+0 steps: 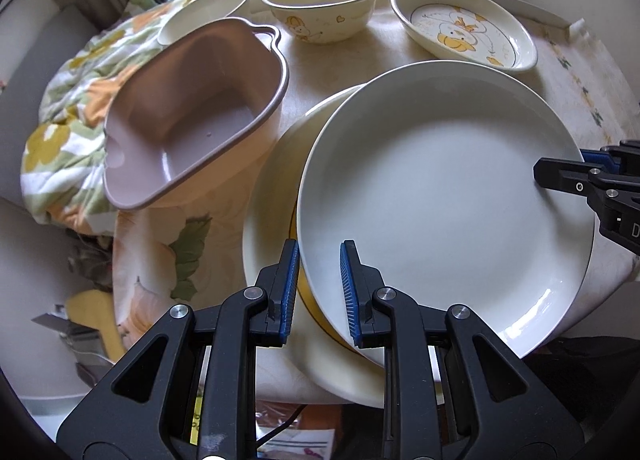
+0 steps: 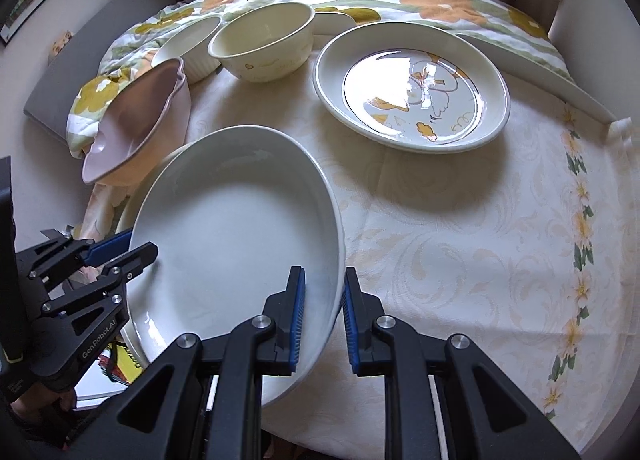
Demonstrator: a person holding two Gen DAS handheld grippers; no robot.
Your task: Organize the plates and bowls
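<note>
Holding the white plate (image 1: 440,195) by opposite rims, left gripper (image 1: 319,292) and right gripper (image 2: 323,320) both clamped on it, tilted over a cream plate (image 1: 272,219) near the tabletop's (image 2: 460,240) edge. Further back, pink bowl (image 1: 192,115), cream bowl (image 1: 320,7) and duck plate (image 2: 412,87) look unsorted, so early days.
</note>
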